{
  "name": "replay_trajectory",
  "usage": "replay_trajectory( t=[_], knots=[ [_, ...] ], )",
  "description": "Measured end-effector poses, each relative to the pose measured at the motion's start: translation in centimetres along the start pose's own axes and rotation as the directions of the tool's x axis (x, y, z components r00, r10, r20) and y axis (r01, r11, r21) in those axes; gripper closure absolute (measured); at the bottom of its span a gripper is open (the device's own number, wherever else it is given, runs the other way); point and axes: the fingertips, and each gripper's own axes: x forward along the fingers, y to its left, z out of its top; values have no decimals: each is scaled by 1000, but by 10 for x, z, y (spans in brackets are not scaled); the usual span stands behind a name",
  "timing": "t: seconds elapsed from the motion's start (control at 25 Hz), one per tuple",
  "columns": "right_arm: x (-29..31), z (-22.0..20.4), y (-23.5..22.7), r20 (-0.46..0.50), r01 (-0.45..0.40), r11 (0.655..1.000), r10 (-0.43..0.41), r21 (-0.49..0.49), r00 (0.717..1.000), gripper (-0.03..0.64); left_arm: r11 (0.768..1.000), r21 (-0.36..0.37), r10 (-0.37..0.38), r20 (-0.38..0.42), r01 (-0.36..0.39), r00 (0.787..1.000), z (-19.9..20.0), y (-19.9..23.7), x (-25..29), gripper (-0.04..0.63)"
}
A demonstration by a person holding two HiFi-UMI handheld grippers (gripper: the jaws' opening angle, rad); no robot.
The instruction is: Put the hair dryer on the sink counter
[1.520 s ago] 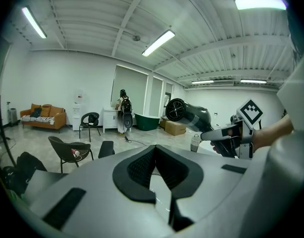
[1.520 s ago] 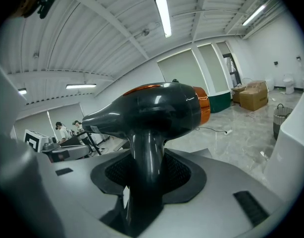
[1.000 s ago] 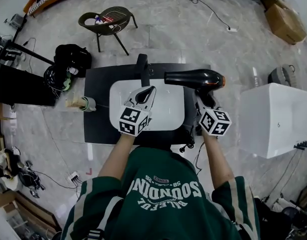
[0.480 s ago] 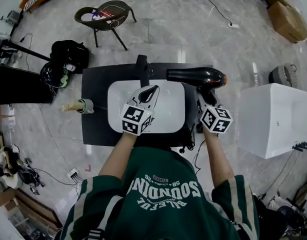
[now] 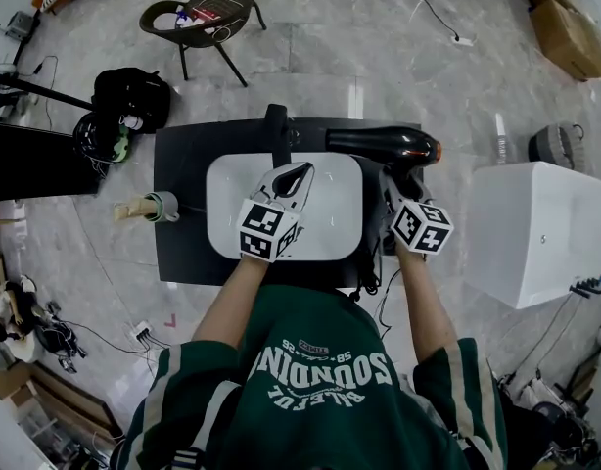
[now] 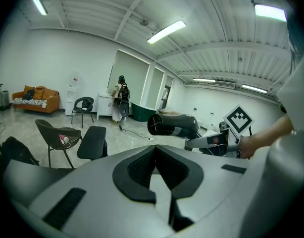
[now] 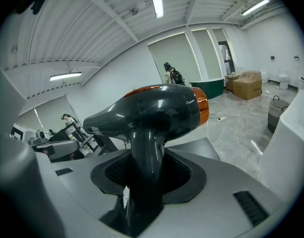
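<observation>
Grey shiny stone floor (image 5: 398,57) fills the room, seen from above. At the far left a black bag (image 5: 132,94) sits on the floor. A little to its right, farther back, stands a dark round chair with thin legs (image 5: 208,18). Next comes a flat black table (image 5: 178,213). A small tan and grey thing (image 5: 149,207) sits at its left edge, too small to tell what it is. A white sink with round corners (image 5: 335,213) is set in the middle of the table, and a black tap (image 5: 276,130) stands at the back of the sink. The left gripper (image 5: 299,174), grey with a black and white cube on it, is over the middle of the sink. Its jaws are together and nothing is between them. To the right is the black hair dryer with an orange ring near its back end (image 5: 384,145). It is up in the air over the back right part of the table, just right of the tap, with its nozzle pointing left. The right gripper (image 5: 395,186) holds it from below, and its jaws squeeze the black handle that stands up between them. Farther right, apart from the table, is a big white box (image 5: 535,233). A brown cardboard box (image 5: 565,27) sits on the floor at the back right.
</observation>
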Motion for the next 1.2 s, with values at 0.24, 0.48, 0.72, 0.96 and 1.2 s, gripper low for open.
replay_trajectory(
  t=[0.24,0.48,0.72,0.96,1.2],
  knots=[
    [15,-8,-9,-29,11,1000,-11,9,1000,423,1000,-9,-4,-11,4,1000,-4,2,7,584],
    [29,-17,-15,-57,23,1000,-22,21,998,423,1000,-23,-11,-21,10,1000,-10,5,10,584],
    [46,-27,-25,-93,36,999,-34,17,995,423,999,-35,-21,-33,20,999,-16,6,16,584],
    [63,-41,-35,-143,47,999,-45,15,989,423,999,-41,-32,-56,30,998,-27,4,19,584],
    [85,-56,-39,-204,51,999,-49,3,978,423,998,-51,-32,-66,28,997,-33,9,18,584]
  ],
)
